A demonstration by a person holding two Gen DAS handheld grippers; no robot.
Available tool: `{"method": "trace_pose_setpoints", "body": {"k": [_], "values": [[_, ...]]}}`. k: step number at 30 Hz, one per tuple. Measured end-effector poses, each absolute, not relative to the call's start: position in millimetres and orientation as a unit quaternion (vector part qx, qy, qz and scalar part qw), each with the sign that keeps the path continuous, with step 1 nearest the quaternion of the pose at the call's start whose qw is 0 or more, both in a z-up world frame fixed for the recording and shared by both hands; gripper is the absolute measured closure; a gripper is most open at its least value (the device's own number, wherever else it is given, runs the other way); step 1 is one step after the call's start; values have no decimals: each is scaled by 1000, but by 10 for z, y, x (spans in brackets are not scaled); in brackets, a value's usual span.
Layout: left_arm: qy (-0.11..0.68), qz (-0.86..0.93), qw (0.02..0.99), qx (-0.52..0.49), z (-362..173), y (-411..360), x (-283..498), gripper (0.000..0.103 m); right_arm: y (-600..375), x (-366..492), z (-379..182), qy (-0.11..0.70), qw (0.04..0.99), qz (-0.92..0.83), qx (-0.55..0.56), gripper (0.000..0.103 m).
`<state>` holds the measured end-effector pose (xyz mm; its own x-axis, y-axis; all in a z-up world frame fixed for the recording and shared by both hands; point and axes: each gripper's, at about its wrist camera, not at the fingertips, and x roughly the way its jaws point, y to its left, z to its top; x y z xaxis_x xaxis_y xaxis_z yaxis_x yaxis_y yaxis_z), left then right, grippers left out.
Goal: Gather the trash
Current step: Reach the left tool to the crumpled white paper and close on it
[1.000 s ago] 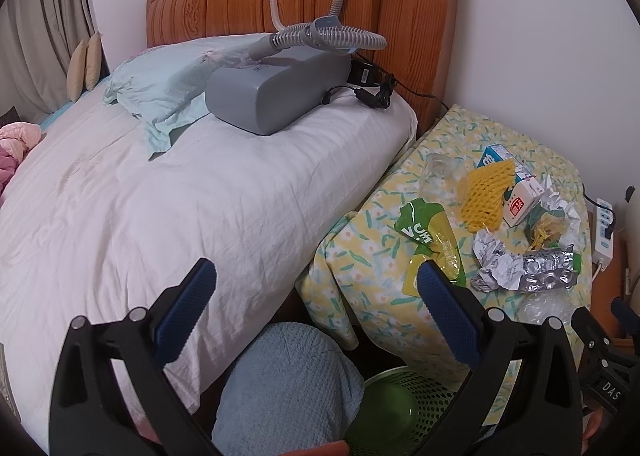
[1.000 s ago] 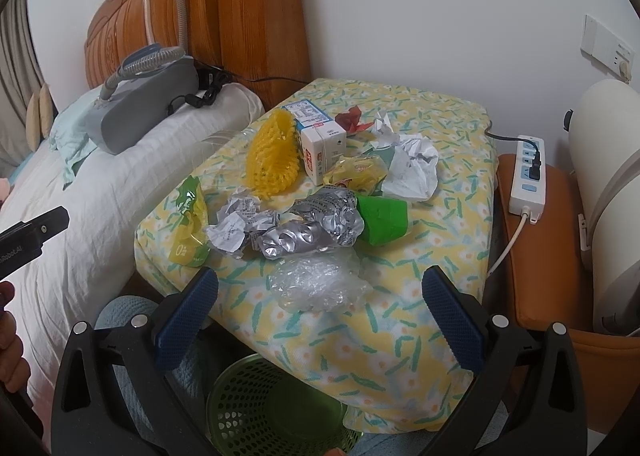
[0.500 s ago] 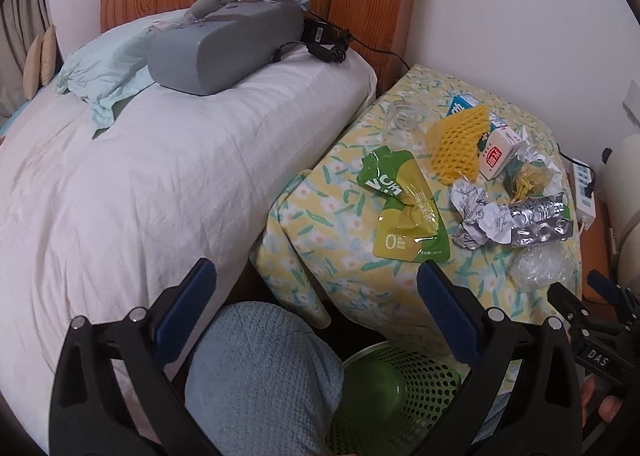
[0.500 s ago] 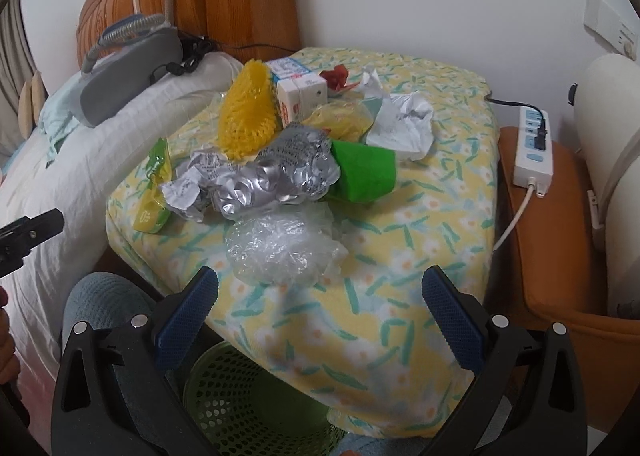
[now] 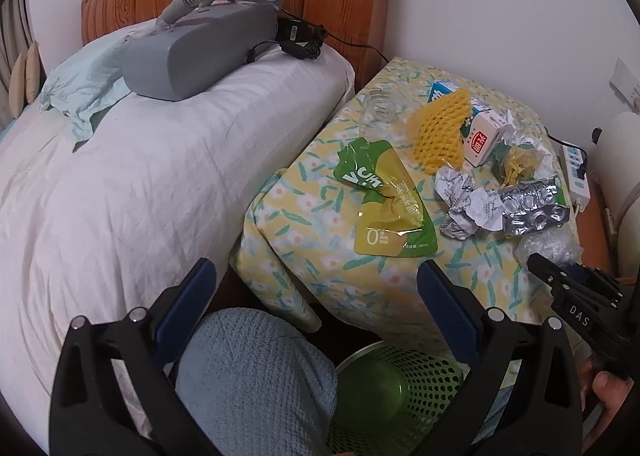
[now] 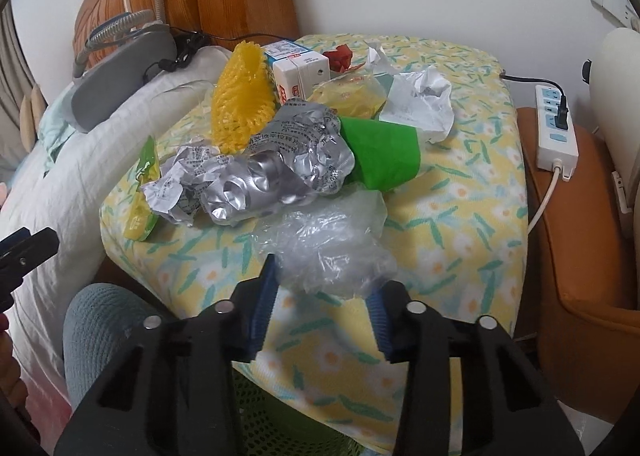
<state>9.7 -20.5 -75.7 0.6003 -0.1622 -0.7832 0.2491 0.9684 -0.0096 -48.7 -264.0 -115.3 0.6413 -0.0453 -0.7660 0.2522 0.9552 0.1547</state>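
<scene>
Left gripper is spread wide with nothing in it, hanging over the person's knee and the green mesh bin, short of the green drink pouch on the floral-covered table. Right gripper is closing in, its 2 blue pads at either side of the crumpled clear plastic by the near table edge, not clearly squeezing it.

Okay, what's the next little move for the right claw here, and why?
Probably finish closing on the clear plastic wrap. The right claw is closing with the wrap's near edge between its fingers, so a firm pinch should let it lift the wrap toward the green basket below the table edge.
</scene>
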Motion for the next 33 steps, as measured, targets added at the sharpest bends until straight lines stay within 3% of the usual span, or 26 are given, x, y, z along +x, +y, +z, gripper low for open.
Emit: {"method": "trace_pose_setpoints", "body": {"k": [4, 14, 27, 31, 33], "values": [[444, -125, 886, 41, -828, -242, 162, 7, -2671, -568, -1139, 419, 895, -71, 134, 70], [470, -145, 870, 32, -978, -477, 481, 7, -2683, -754, -1072, 419, 899, -73, 105, 71], [415, -243, 872, 88, -775, -1219, 283, 7, -2801, -986, -990, 405, 905, -74, 106, 71], [425, -249, 864, 105, -889, -1412, 363, 17, -2840, -1036, -968, 401, 906, -78, 110, 70], [434, -248, 859, 110, -965, -1479, 409, 27, -2870, -1054, -965, 400, 906, -80, 114, 70]]}}
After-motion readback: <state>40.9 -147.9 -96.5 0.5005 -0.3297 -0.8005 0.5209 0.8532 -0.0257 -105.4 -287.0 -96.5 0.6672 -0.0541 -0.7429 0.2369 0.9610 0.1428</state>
